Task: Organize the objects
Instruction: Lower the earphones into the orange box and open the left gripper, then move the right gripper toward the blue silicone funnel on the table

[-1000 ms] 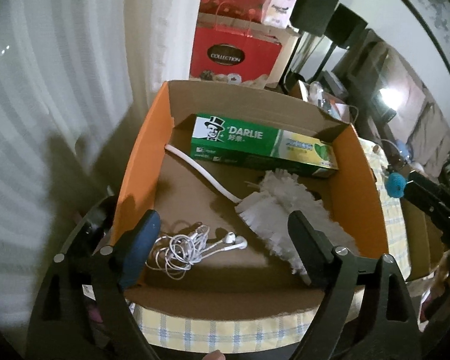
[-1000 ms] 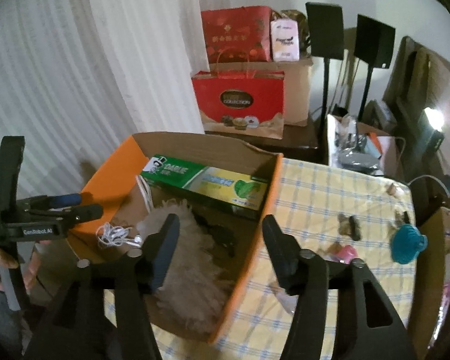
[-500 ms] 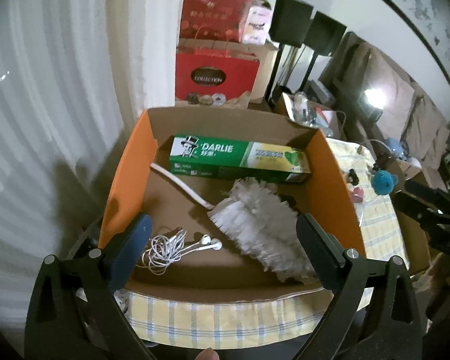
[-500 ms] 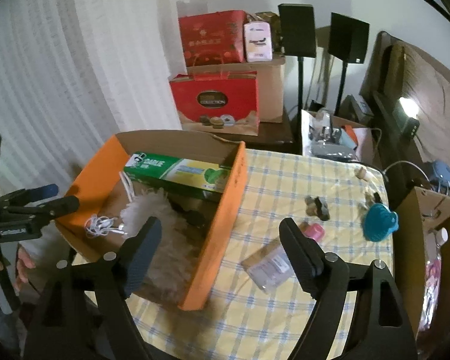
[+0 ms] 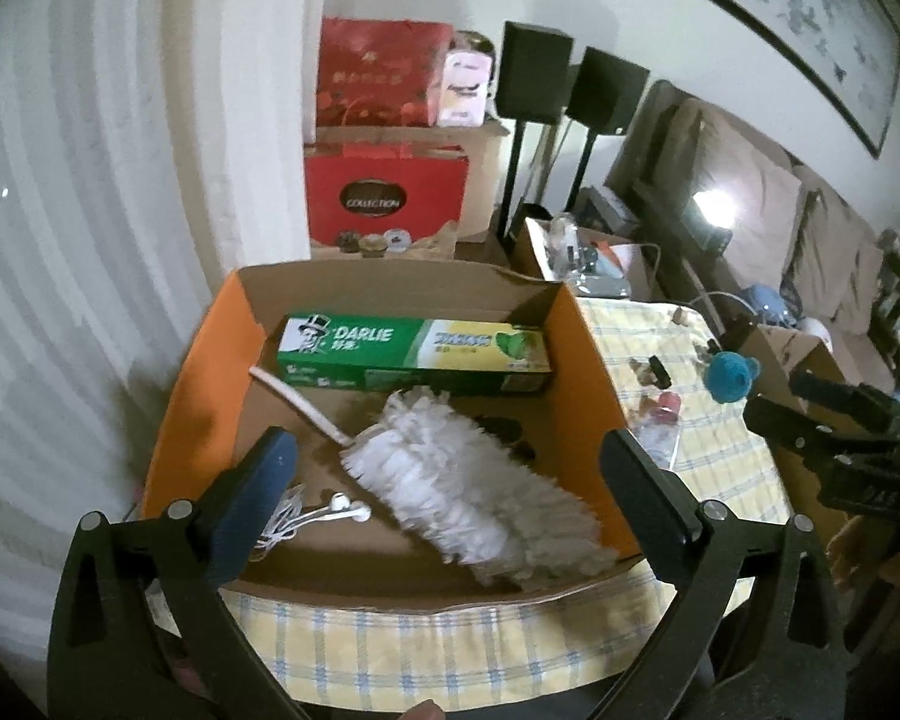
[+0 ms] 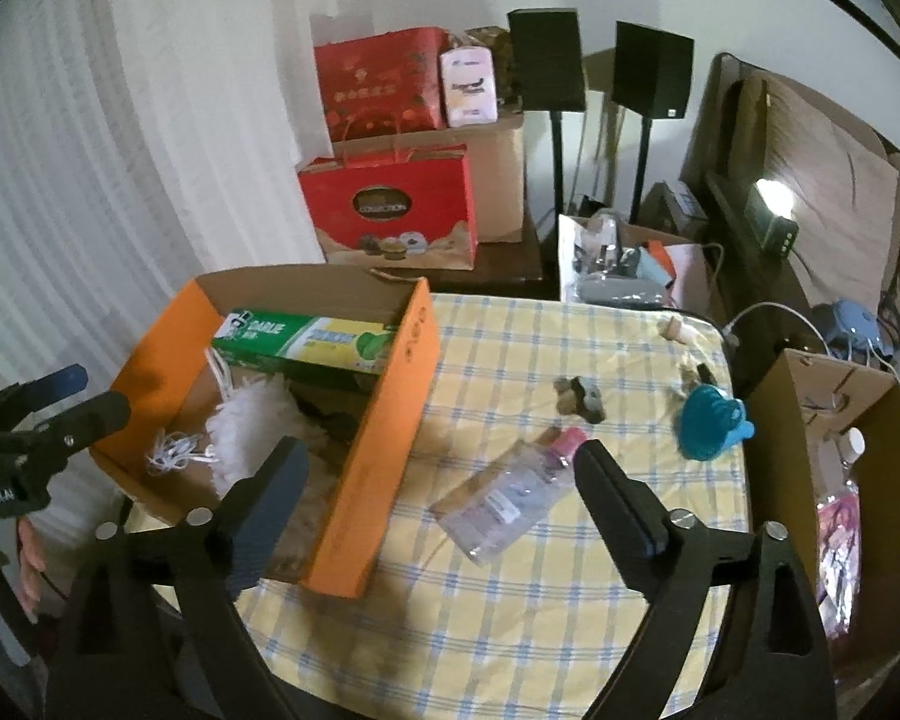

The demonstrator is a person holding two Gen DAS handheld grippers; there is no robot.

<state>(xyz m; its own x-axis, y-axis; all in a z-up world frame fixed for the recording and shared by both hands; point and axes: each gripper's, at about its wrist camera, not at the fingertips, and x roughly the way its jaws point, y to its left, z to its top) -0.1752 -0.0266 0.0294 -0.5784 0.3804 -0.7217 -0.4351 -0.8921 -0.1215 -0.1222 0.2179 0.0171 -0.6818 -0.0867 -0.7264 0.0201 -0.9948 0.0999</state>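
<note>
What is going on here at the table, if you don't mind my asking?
A person is tidying loose items into an orange cardboard box with a handheld claw in each hand. The box holds a Darlie toothpaste carton, a white duster and white earphones. Both the left claw and the right claw are open and empty. The right one points at a clear bottle with a pink cap lying on the checked tablecloth; a teal object also lies outside the box.

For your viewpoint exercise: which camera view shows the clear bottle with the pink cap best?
The right wrist view. There the bottle lies whole on the checked cloth, beside the orange box. The left wrist view shows only a bit of it past the box's right wall.
</note>
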